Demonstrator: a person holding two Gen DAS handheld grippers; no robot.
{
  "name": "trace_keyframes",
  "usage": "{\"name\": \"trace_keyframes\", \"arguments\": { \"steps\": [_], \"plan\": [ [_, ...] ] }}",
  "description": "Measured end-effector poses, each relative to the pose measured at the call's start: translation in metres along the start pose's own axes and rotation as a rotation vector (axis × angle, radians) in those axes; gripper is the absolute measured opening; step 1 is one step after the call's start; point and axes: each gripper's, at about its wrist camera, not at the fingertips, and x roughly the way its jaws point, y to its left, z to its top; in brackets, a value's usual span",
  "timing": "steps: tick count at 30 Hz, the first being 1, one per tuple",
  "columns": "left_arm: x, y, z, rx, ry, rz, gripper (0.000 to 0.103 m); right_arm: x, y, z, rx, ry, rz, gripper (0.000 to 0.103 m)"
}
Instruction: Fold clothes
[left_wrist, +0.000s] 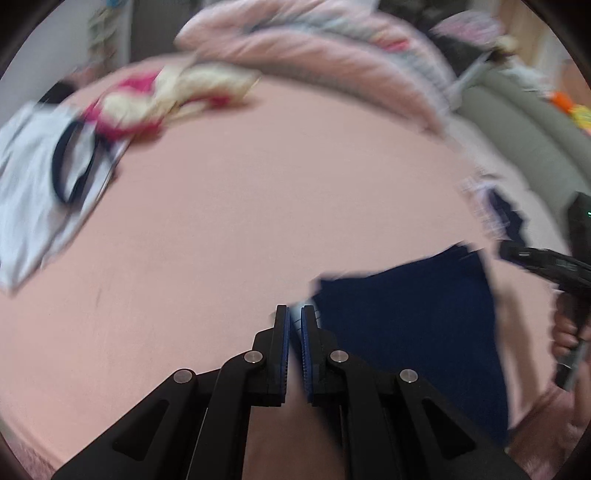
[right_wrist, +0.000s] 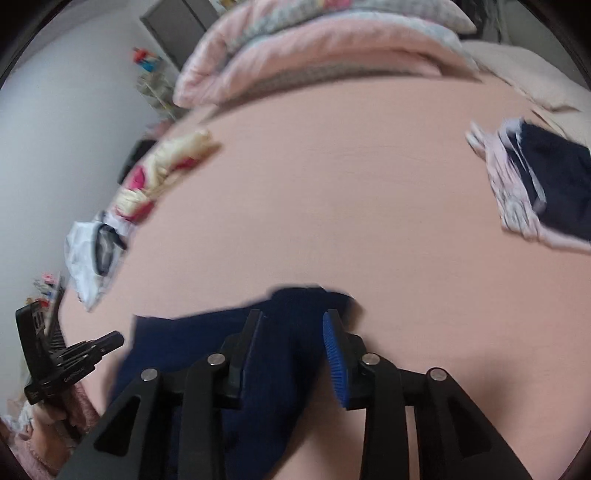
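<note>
On my left feed the gripper (left_wrist: 294, 325) is matt black plastic with bright metal pivot pins, and its pads (left_wrist: 285, 332) are ribbed blue rubber. The right gripper (right_wrist: 293, 328) looks the same to me, ribbing plain on one pad (right_wrist: 334, 363). The navy garment (right_wrist: 258, 369) is soft matt cloth, as is the smooth pink sheet (right_wrist: 332, 184). The quilt (right_wrist: 314, 48) is puffy, stitched fabric. The white garment (left_wrist: 29, 192) is thin cloth; motion blur hides its weave.

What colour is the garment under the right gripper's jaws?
Dark navy blue garment, plain, no visible pattern. Clearest in the right wrist view.
</note>
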Motion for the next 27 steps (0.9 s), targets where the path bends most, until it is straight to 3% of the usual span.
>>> {"name": "trace_keyframes", "arguments": {
  "steps": [3,6,9,13,14,16,18,20,23,25,27],
  "plan": [
    [0.007,-0.013,0.007,0.036,0.036,-0.058,0.008,0.006,0.0,0.0,-0.007,0.026,-0.065,0.045],
    [0.036,-0.008,0.006,-0.022,0.131,-0.018,0.02,0.022,-0.008,-0.006,0.008,0.103,-0.108,0.045],
    [0.052,-0.007,0.003,-0.029,0.172,-0.017,0.03,0.031,-0.009,-0.012,0.008,0.144,-0.07,0.045],
    [0.053,-0.018,0.001,0.05,0.166,0.055,0.03,0.019,0.004,-0.001,-0.049,0.088,-0.028,0.045],
    [0.052,-0.018,0.001,0.04,0.164,0.07,0.03,0.015,0.005,0.004,-0.056,0.063,-0.049,0.045],
    [0.047,-0.014,0.001,0.006,0.155,0.09,0.03,0.005,-0.013,0.013,-0.029,0.026,-0.192,0.046],
    [0.05,-0.011,0.0,-0.016,0.159,0.083,0.031,0.008,-0.031,0.014,-0.017,0.057,-0.28,0.046],
    [0.054,-0.009,-0.002,-0.026,0.168,0.072,0.031,0.019,-0.048,0.01,-0.005,0.123,-0.31,0.046],
    [0.053,-0.013,-0.004,-0.002,0.147,0.051,0.03,0.033,-0.045,0.012,-0.051,0.142,-0.251,0.046],
    [0.05,-0.018,-0.006,0.02,0.126,0.036,0.012,0.037,-0.032,0.016,-0.102,0.107,-0.175,0.042],
    [0.047,-0.022,-0.008,0.043,0.106,0.021,0.008,0.036,-0.019,0.02,-0.134,0.079,-0.044,0.04]
  ]
}}
